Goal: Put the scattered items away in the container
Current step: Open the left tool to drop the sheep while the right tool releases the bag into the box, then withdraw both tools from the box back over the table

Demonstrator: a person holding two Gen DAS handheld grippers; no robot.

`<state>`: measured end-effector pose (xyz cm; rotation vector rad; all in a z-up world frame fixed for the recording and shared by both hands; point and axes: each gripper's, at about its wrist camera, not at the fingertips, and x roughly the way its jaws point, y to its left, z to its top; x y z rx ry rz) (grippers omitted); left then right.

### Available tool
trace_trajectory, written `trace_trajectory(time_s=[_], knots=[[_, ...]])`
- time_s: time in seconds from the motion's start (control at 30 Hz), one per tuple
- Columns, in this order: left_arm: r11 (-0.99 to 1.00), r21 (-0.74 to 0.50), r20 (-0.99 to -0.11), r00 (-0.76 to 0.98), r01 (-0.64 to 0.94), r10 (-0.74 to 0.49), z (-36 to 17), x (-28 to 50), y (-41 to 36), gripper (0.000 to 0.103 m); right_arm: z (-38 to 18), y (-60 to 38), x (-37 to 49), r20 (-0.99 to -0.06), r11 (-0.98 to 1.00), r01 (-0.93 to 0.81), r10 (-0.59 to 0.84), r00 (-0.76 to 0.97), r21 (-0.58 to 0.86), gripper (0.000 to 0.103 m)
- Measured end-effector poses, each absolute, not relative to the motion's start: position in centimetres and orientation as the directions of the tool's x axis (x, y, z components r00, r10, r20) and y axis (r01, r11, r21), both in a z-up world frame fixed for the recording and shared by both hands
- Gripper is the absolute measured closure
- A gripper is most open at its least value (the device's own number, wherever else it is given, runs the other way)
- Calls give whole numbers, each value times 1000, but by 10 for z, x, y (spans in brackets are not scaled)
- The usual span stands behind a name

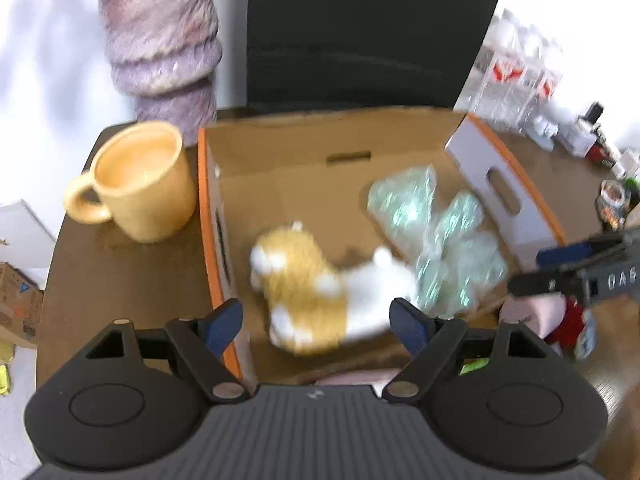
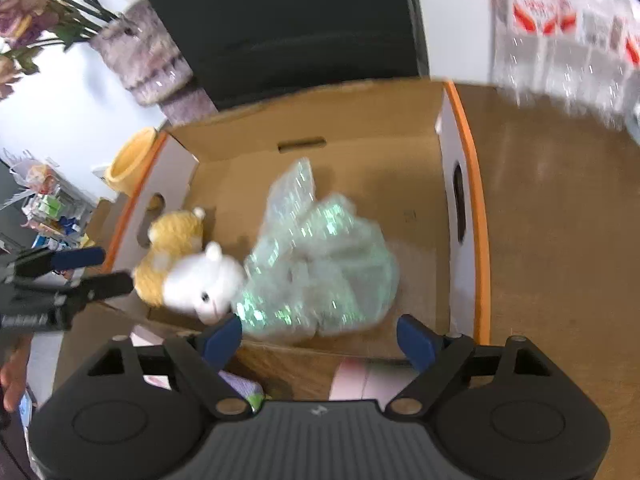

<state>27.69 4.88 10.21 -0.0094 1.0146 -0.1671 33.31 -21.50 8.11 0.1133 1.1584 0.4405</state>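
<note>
An open cardboard box (image 1: 280,184) with orange rims (image 2: 472,200) stands on the brown table. Inside lie a yellow-and-white plush toy (image 1: 316,288) (image 2: 188,264) and a clear greenish plastic bag (image 1: 436,236) (image 2: 324,268). My left gripper (image 1: 318,320) is open and empty above the box's near left corner, over the plush. My right gripper (image 2: 320,336) is open and empty above the near wall, over the bag. Each gripper shows in the other's view: the right gripper (image 1: 560,268) and the left gripper (image 2: 92,268).
A yellow mug (image 1: 136,184) stands left of the box, a purple furry vase (image 1: 160,40) behind it. A dark chair back (image 1: 360,32) is beyond the box. Pink and red items (image 1: 552,316) lie at the box's near side. Water bottles (image 2: 560,28) stand at right.
</note>
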Motion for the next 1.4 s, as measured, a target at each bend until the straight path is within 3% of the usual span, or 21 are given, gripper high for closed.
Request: trace_trajectory(time_s=[0.17,0.43,0.7,0.8,1.0,1.13,1.27,1.4], knots=[[980,-176,-828,525,89,-197,87,268,67,30,77,-209,323,-870,924,-241,366,330,297,19],[988,-147,-830,539,36,-143,97,268,64,29,85,-210,318,-874,935,-201,346,340,292,19],[993,-94,-767,630,77,-122,132,224,44,4,108,-207,294,-872,952,-218,286,398,213,18],[995,-45,-743,663,89,-93,139,200,35,1,113,-204,273,-870,954,-235,273,411,188,18],[994,-73,-691,714,87,-113,141,144,28,0,130,-199,201,-810,955,-281,238,535,95,16],[994,-75,-658,746,76,-107,131,100,26,0,132,-207,146,-747,951,-295,265,610,97,8],[994,-103,-620,779,39,-94,99,49,26,0,113,-218,89,-650,964,-254,242,720,78,3],[991,-125,-592,798,49,-115,62,12,22,0,75,-223,45,-611,972,-229,217,762,59,3]])
